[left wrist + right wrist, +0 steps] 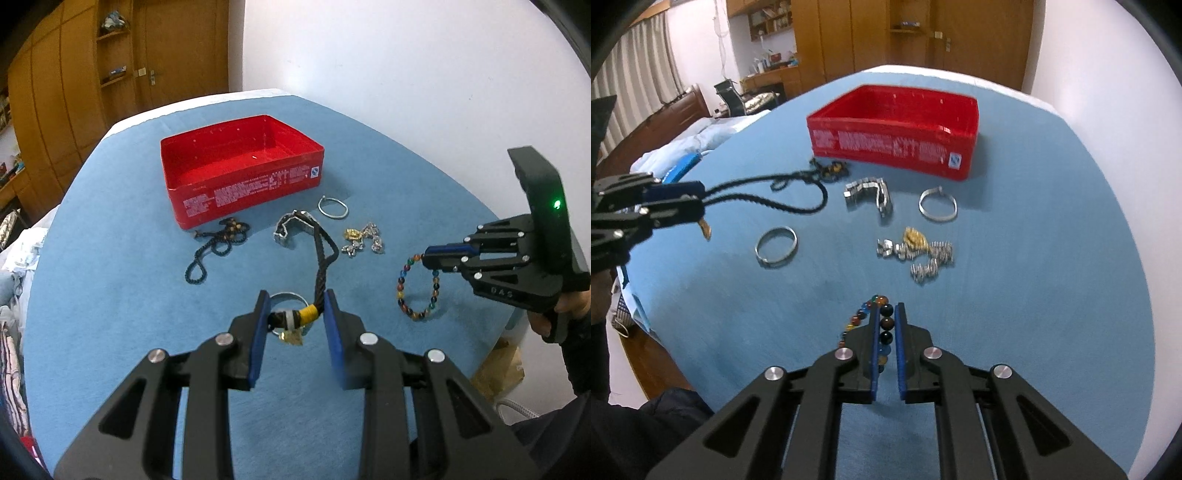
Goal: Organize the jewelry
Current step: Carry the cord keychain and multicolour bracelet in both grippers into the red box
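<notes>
You work over a round tabletop (110, 369) under blue cloth, wooden cupboards (55, 92) behind; your left tongs (295, 314) are clamped on the yellow-wrapped end of a dark braided cord (325, 258), which runs away toward the open red rectangular box (956, 107); your right tongs (887, 314) are pressed together on a multicoloured bead bracelet (400, 284), its loop hanging near the tabletop's right edge; bare cloth lies nearest you.

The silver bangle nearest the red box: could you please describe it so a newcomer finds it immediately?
Start at the red box on the blue cloth. Before its labelled corner lies the silver bangle. Unlike the other bangle, it has a small raised clasp.
</notes>
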### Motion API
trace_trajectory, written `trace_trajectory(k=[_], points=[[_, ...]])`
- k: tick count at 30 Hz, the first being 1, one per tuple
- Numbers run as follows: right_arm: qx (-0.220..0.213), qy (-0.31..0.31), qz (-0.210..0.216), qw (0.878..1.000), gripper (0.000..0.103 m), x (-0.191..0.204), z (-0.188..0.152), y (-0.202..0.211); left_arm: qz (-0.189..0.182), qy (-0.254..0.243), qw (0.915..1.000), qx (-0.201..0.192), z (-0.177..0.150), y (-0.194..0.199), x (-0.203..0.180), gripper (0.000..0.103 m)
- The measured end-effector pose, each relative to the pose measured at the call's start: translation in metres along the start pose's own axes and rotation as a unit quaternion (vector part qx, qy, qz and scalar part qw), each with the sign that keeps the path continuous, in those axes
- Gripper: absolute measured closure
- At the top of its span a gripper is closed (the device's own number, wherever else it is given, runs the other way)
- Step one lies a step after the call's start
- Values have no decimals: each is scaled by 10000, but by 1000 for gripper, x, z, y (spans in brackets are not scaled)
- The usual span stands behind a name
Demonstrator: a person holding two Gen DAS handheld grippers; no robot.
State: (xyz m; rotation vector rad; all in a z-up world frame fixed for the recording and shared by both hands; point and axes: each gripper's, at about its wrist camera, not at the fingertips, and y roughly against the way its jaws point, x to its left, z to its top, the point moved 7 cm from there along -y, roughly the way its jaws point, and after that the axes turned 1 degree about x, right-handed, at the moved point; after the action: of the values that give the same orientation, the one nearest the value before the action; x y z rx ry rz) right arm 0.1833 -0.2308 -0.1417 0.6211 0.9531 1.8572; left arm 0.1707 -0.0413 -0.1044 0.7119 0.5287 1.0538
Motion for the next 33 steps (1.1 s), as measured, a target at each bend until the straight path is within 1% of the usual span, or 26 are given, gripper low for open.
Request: trace_trajectory(k=[10, 16, 24, 33], points=[[-302, 351, -152, 9988, 96, 4, 34, 18, 92, -33, 9999, -69, 9, 7, 3, 75], [-430, 510, -209, 9976, 96, 4, 53, 21, 172, -105, 9997, -109, 22, 6, 8, 75], [-601, 674, -267, 9956, 96, 1, 85, 26, 258, -198, 9994, -151, 47, 0, 20, 75], [-805, 802, -313, 9930, 96, -11, 133, 31, 300, -246, 9991, -153, 85, -16, 44, 75]])
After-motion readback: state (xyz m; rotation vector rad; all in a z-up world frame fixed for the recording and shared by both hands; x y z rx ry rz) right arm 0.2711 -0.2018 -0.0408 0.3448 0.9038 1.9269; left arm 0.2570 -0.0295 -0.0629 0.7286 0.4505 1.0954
